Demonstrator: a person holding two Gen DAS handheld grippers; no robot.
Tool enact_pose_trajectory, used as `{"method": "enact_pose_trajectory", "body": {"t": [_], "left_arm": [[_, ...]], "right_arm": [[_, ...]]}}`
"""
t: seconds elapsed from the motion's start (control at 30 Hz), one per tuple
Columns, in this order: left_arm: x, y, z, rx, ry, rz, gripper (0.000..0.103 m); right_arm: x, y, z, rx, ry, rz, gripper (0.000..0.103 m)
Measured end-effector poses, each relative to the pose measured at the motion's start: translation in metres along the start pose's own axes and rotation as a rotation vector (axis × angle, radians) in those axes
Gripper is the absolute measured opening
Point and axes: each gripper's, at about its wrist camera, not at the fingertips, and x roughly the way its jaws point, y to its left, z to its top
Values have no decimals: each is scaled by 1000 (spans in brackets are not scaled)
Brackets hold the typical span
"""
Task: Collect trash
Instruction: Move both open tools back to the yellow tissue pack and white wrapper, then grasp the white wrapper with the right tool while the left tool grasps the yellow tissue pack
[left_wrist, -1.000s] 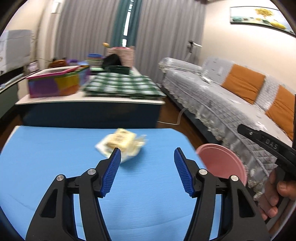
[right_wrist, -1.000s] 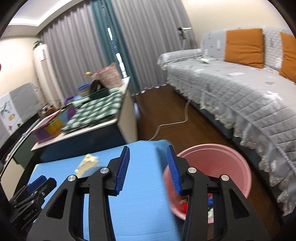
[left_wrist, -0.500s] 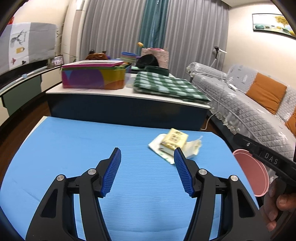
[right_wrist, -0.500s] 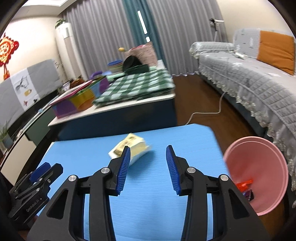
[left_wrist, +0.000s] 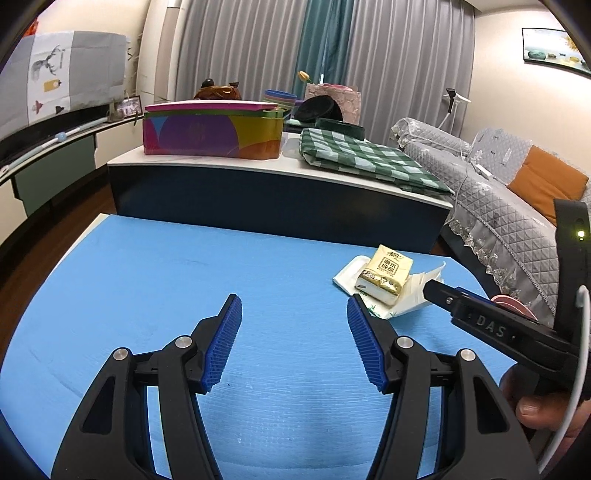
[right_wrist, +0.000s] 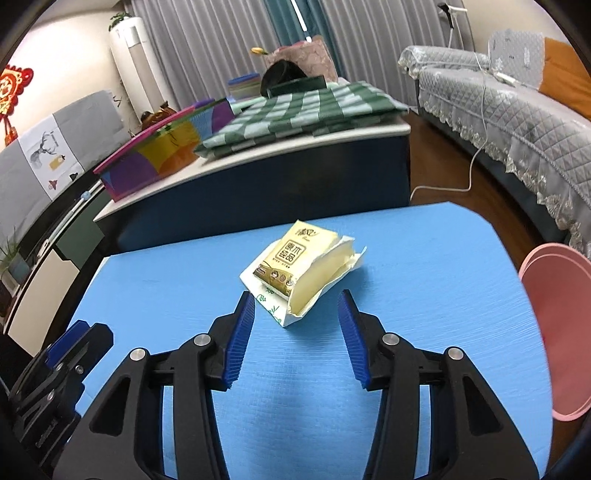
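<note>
Surface: blue mat in a living room, pink bin off its right edge.
Trash: yellow tissue pack on torn white wrapper — mid-mat, just beyond the right gripper.
Grippers: right spread wide, empty; left gripper likewise, over bare mat.
Advice: straddle pack and wrapper together — close low.

Landmark = tissue pack: it lies on the mat, on top of loose paper wrappers, toward the mat's far right part. Right gripper sits just in front of the pack, left gripper in front and to its left, bucket off the mat edge to its right. Behind the pack: low table carrying box and folded cloth; sofa behind-right
</note>
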Motion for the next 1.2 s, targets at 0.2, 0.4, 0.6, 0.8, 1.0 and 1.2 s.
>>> {"method": "enact_pose_trajectory", "body": {"t": [0.2,0.4,0.6,0.8,1.0,1.2], "left_arm": [[1,4,-1,-11,5,2,58],[-1,6,-1,-10,3,-2,58],[-5,4,0,-8,-1,-8,58],[-10,1,2,-5,-7,-13,58],[-6,-5,1,-13,4,-37,58],[10,-24,-8,-32,43,-83,58]], "right_arm": [[9,1,0,11,7,-6,46],[12,-1,-1,25,16,-10,32],[11,-5,-2,24,24,-2,16],[4,-8,-1,26,11,7,11],[-9,-13,-4,4,6,15,11],[-21,-35,-15,-1,27,4,10]]}}
